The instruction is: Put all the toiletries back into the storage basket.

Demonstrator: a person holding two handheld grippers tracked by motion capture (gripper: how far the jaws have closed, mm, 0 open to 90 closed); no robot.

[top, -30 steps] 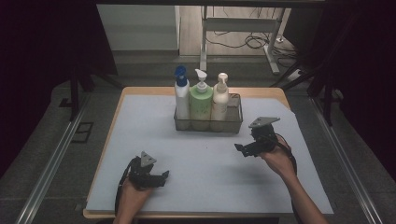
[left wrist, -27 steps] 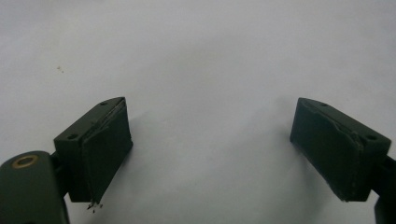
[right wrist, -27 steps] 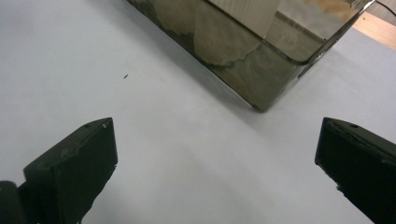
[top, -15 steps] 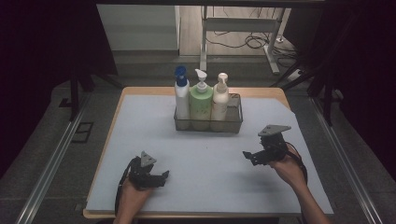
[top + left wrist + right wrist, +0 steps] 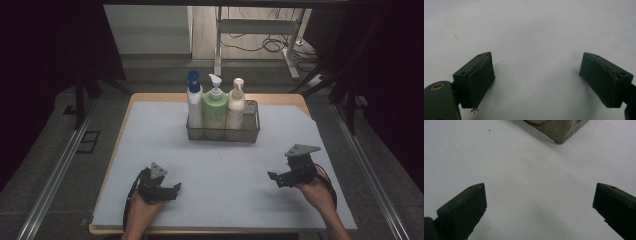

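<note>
- High view: wire basket (image 5: 248, 131) stands at the far middle of the surface (image 5: 165, 140), well apart from both tools.
- Three pump bottles upright inside it, side by side: blue-capped bottle (image 5: 194, 102) at left, green bottle (image 5: 215, 105) in the middle, cream bottle (image 5: 235, 104) at right.
- Left tool (image 5: 172, 190), near left, low over the surface, jaws wide, nothing between them.
- Right tool (image 5: 274, 178), near right, jaws spread wide, empty; the basket's corner (image 5: 559, 130) shows far ahead in the right gripper view.
</note>
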